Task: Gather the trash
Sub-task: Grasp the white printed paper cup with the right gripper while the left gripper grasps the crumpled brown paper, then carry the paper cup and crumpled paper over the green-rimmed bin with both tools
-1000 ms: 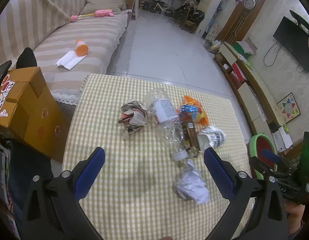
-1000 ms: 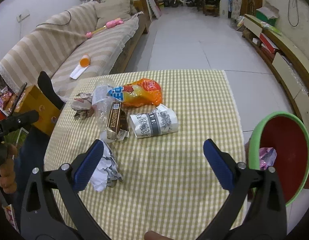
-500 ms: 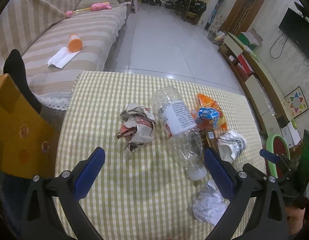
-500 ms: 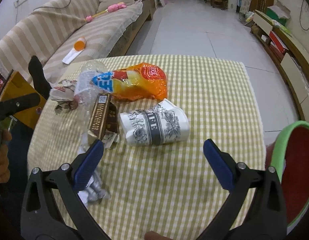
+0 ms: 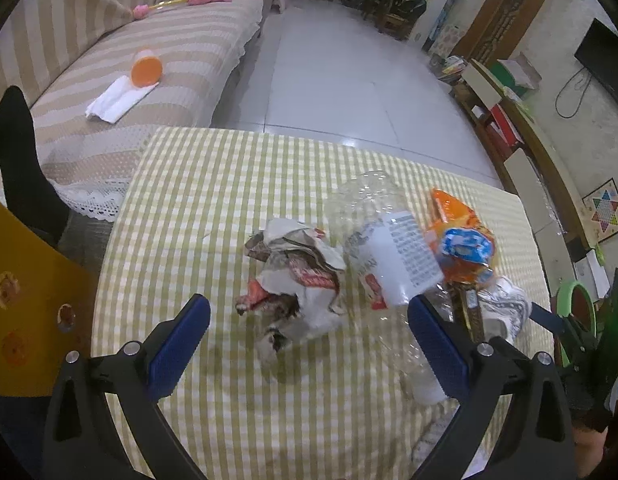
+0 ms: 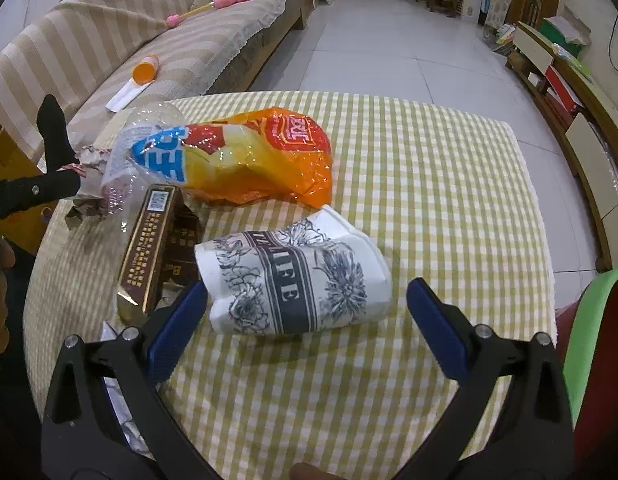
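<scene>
Both grippers have closed in on the litter over the last second, and neither has taken hold of anything. Nearest the right gripper (image 6: 307, 316), whose jaws stand wide and released, the crushed paper cup (image 6: 297, 276) now lies between the blue pads, on its side on the checked tablecloth (image 6: 429, 184); a second ago it lay well ahead of them. Just left of the cup lies the brown carton (image 6: 149, 248), touching it or nearly so, and beyond both sits the orange snack bag (image 6: 265, 160). The green-rimmed bin (image 6: 589, 340) stands off the table's near right edge. The left gripper (image 5: 309, 340), likewise released and empty, has advanced until the crumpled paper wad (image 5: 297, 280) sits just ahead of its pads, with the clear plastic bottle (image 5: 373, 240) lying just to the right of the wad. Farther off, an orange-capped container (image 5: 147, 70) rests on the striped sofa (image 5: 109, 40). Judgement: collection of these items has not begun; each tool appears lined up for a first grasp, the cup and the wad being the likely picks.
</scene>
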The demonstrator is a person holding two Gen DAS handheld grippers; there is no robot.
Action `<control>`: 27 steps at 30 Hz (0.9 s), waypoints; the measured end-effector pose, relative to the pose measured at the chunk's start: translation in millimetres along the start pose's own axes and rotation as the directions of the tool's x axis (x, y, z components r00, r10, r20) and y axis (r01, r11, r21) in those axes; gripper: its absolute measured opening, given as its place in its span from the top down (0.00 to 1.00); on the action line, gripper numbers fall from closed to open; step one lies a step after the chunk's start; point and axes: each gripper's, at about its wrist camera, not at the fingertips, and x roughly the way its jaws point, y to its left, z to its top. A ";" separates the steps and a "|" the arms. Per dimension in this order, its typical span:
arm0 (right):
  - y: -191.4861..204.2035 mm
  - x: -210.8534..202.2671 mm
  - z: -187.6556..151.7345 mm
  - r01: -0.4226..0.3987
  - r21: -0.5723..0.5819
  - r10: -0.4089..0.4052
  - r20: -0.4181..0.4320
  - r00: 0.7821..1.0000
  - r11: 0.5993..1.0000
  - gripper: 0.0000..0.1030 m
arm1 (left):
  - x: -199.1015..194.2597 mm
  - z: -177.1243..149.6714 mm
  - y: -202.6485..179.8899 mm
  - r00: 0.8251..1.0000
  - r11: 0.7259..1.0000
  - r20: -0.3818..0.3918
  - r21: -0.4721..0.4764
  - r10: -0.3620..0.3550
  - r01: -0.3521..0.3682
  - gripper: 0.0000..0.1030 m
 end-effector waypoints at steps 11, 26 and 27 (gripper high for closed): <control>-3.8 13.5 1.3 -0.008 0.004 0.009 -0.009 1.000 1.000 0.08 | 27.5 -1.6 15.3 0.999 0.998 -0.038 -0.055 -0.020 0.017 0.40; 2.5 -19.3 -5.0 -0.034 -0.003 0.034 0.032 0.999 0.999 0.20 | -3.3 -7.3 0.8 1.000 1.000 0.018 0.007 -0.019 0.019 0.63; 1.0 -23.5 -8.0 -0.034 -0.004 0.034 0.036 0.999 0.999 0.20 | -6.6 -7.1 0.6 1.000 1.000 0.022 0.008 -0.021 0.021 0.63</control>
